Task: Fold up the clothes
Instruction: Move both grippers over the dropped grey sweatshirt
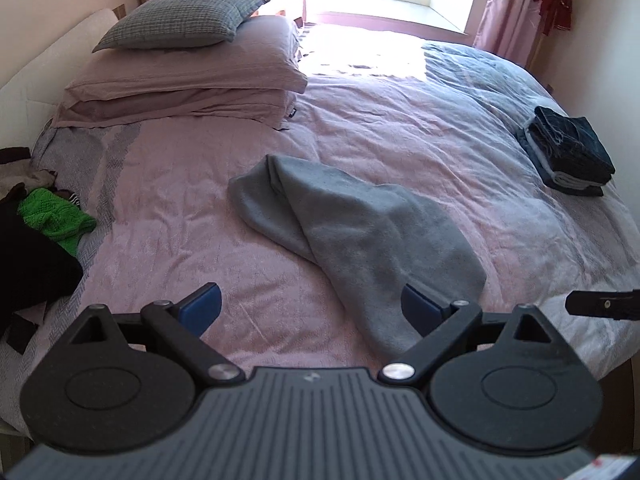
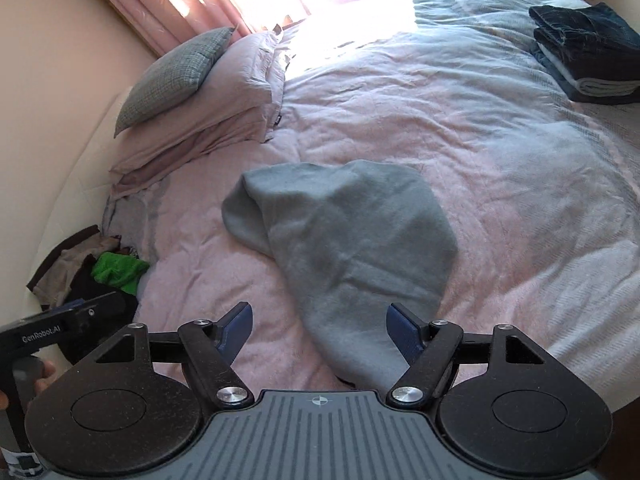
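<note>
At the far left of the frame lies a messy clothes heap (image 1: 44, 216). In the middle, a gray cloth (image 1: 360, 220) lies crumpled on the pink bed (image 1: 180, 200). The left gripper (image 1: 312, 312) and right gripper (image 2: 320, 330) both hang over its near end, jaws wide, holding nothing. Folded clothes (image 1: 572, 148) sit at the right.

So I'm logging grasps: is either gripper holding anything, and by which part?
Nothing is held. Left gripper and right gripper are both open above the grey garment on the bed.

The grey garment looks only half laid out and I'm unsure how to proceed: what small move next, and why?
Probably lower the right gripper onto the grey garment's near end. Both it and the left gripper are open and empty, and the garment lies crumpled on the bed.
</note>
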